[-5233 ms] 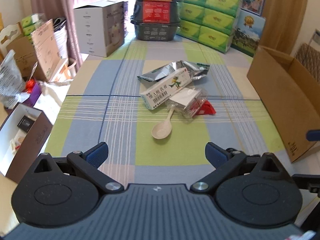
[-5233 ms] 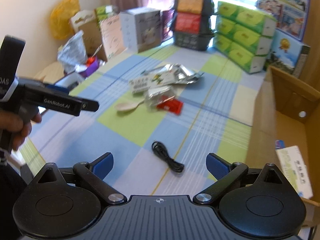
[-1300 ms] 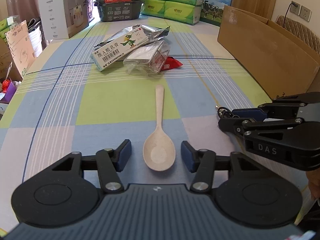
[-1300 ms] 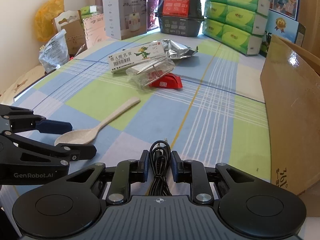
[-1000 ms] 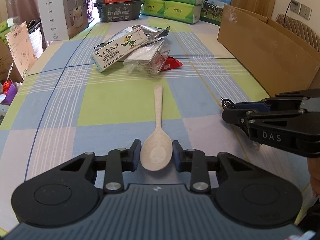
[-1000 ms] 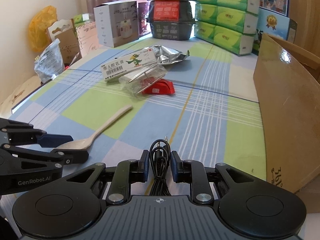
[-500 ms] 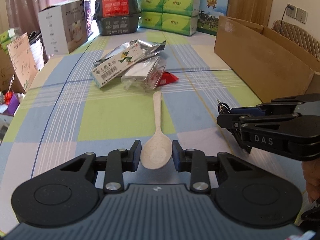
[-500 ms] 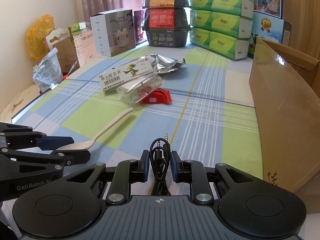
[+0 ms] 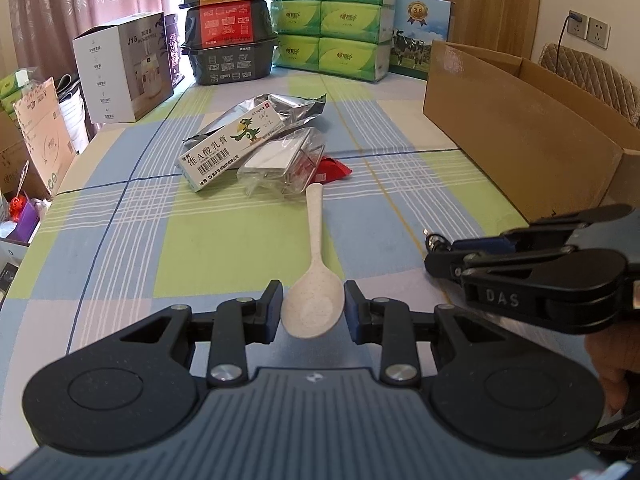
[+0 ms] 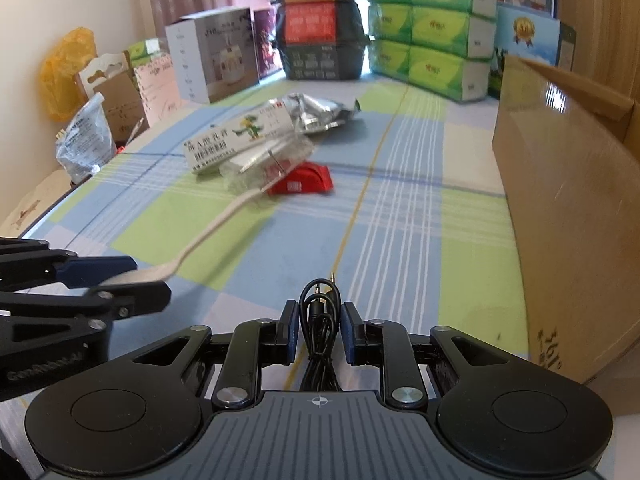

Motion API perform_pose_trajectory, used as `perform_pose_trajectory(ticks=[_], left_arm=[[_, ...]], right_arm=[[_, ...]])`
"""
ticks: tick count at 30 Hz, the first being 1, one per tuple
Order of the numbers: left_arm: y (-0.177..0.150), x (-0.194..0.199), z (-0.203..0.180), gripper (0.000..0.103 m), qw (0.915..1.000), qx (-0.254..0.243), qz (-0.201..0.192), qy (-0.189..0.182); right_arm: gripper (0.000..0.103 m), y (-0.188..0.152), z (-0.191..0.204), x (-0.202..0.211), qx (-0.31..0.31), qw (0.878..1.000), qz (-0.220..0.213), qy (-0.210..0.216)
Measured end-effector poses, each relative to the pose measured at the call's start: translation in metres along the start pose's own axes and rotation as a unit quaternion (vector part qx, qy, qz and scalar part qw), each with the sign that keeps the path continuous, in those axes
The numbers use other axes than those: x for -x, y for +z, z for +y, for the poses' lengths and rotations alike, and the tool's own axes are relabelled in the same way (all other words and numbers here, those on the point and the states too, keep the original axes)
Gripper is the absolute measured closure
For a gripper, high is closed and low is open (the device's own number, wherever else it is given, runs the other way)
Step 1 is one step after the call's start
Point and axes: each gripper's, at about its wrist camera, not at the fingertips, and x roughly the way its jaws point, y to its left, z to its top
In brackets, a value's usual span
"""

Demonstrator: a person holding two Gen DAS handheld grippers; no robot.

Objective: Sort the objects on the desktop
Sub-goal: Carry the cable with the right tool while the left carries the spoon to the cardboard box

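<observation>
My left gripper (image 9: 313,309) is shut on the bowl of a beige spoon (image 9: 315,276), whose handle points away toward the pile; it hangs clear of the checked cloth. The right wrist view shows that spoon (image 10: 208,236) from the side, held in the left gripper (image 10: 120,276). My right gripper (image 10: 319,330) is shut on a coiled black cable (image 10: 319,308), its jack plugs sticking up. In the left wrist view the right gripper (image 9: 434,252) hovers at the right. A pile remains mid-table: a white medicine box (image 9: 230,148), a clear plastic packet (image 9: 286,162), a red packet (image 9: 332,168) and a silver foil bag (image 9: 288,106).
An open cardboard box (image 9: 516,132) stands along the right side of the table (image 9: 120,240). Stacked tissue packs (image 9: 340,28), dark bowl containers (image 9: 230,32) and a white appliance box (image 9: 124,68) line the far end. Bags and cartons crowd the floor on the left.
Both grippers have risen from the cloth with their loads, the spoon and the cable. Five seconds ago both were open and higher above the table.
</observation>
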Motion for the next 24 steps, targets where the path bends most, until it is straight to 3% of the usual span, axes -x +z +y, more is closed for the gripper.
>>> perform_pose_trajectory(ticks=[6,8,10,13,16,24], left_arm=[[0.001,-0.001,0.003,0.076,0.9999,0.011,-0.001,-0.003],[0.002,-0.001,0.003,0.076,0.9999,0.012,-0.001,-0.003],[0.001,-0.001,0.004,0.076,0.9999,0.014,-0.001,-0.003],[0.002,-0.002,0.005,0.076,0.9998,0.02,-0.002,-0.002],[0.003,-0.003,0.005,0.076,0.9997,0.023,-0.003,-0.002],[0.004,-0.004,0.005,0.076,0.9997,0.026,-0.005,0.0]], right_arm=[[0.079,-0.005,0.004,-0.005,0.016,1.0,-0.004,-0.01],[0.067,-0.006,0.007,-0.006,0.029,0.999,-0.007,-0.012],[0.063,-0.008,0.009,-0.008,0.04,0.999,-0.01,-0.019],[0.064,-0.008,0.01,-0.009,0.04,0.999,-0.007,-0.021],[0.082,-0.008,0.017,-0.008,0.061,0.998,-0.009,-0.02],[0.084,-0.004,0.019,0.001,0.055,0.998,-0.034,-0.021]])
